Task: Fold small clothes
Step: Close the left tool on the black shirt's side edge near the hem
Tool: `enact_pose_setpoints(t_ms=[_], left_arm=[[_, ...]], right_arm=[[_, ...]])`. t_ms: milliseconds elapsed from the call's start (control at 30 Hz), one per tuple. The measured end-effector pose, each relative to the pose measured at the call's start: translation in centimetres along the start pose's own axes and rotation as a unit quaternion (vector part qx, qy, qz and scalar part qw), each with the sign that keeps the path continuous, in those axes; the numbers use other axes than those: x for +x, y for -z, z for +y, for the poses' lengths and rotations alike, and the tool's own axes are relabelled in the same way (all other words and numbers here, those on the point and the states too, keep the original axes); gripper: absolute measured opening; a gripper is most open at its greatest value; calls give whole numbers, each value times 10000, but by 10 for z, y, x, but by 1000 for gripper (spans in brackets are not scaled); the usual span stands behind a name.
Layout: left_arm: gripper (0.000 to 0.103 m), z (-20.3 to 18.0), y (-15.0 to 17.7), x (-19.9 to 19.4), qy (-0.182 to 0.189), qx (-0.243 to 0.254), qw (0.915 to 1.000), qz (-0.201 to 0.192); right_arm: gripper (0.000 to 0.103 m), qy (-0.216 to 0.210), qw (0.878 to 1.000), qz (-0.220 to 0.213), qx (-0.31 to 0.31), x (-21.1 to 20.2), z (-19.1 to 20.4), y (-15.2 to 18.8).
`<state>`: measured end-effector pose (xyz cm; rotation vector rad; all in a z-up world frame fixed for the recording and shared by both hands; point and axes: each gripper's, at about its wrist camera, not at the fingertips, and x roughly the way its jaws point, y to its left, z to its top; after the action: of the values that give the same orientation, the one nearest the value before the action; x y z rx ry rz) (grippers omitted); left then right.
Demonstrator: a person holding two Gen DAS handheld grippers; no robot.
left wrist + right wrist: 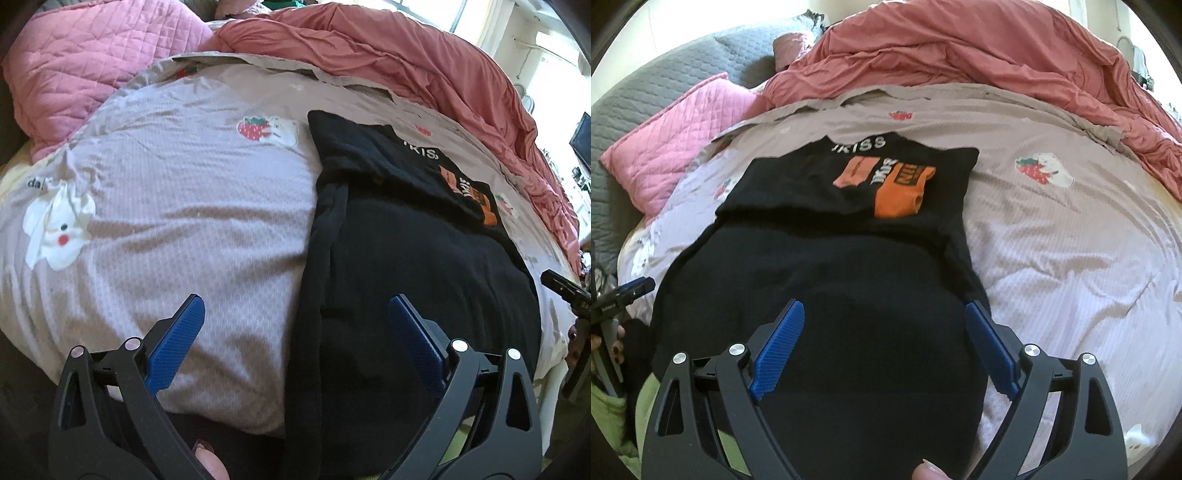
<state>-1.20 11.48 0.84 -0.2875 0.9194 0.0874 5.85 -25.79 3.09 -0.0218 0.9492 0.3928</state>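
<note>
A black t-shirt [406, 266] with white letters and an orange print lies flat on the bed, partly folded, its near hem toward me. It also shows in the right wrist view [831, 280], print at the far end. My left gripper [295, 310] is open and empty, hovering over the shirt's left edge and the sheet. My right gripper [886, 317] is open and empty above the shirt's near half. The left gripper's tip shows at the left edge of the right wrist view [631, 290]; the right gripper's tip shows in the left wrist view [565, 291].
The bed sheet [166, 221] is pale mauve with strawberry and white animal prints. A salmon duvet [388, 55] is bunched along the far side. A pink quilted pillow [74, 74] lies far left, a grey quilted cover [665, 74] beyond it.
</note>
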Motion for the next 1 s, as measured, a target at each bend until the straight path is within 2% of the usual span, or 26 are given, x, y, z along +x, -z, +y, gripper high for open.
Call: enact_pose_setpoints(t_ms=[67,167,267,333,400,533,667,833,867,900,933,1000], left_arm=[[89,0,3,0,25,-11,10000,23],[76,-2,9,0,148,21,9999,78],[58,-8,15,0,245,101,9995,160],[43,-12,20,2,278,165,9992,234],[33,-16,24,4,343,198,9987,321],[25,-15,28,6,182,196,9989,391],[24,-9,31,8,158,108,9988,460],[24,-7,33,11,168,87,9987,474],[23,-7,33,11,160,98,9987,464],[17,-8,33,10,158,103,9988,446],[12,-8,33,9,146,108,9990,413],[7,-6,32,6,171,95,9992,358]], right_arm=[[88,9,10000,65,-10,0,0,5],[88,25,9999,162,-21,0,-1,14],[88,27,9997,244,-9,-2,-4,23],[88,18,9995,313,-9,-4,-6,29],[88,31,9994,354,-42,-6,-6,34],[87,44,9990,440,-72,-11,-9,44],[86,98,9986,519,18,-19,-20,54],[75,81,9980,623,102,-25,-29,62],[68,56,9978,654,99,-25,-30,64],[61,-4,9975,695,96,-25,-30,65],[57,-60,9973,726,87,-24,-29,66],[47,-36,9971,763,52,-20,-28,69]])
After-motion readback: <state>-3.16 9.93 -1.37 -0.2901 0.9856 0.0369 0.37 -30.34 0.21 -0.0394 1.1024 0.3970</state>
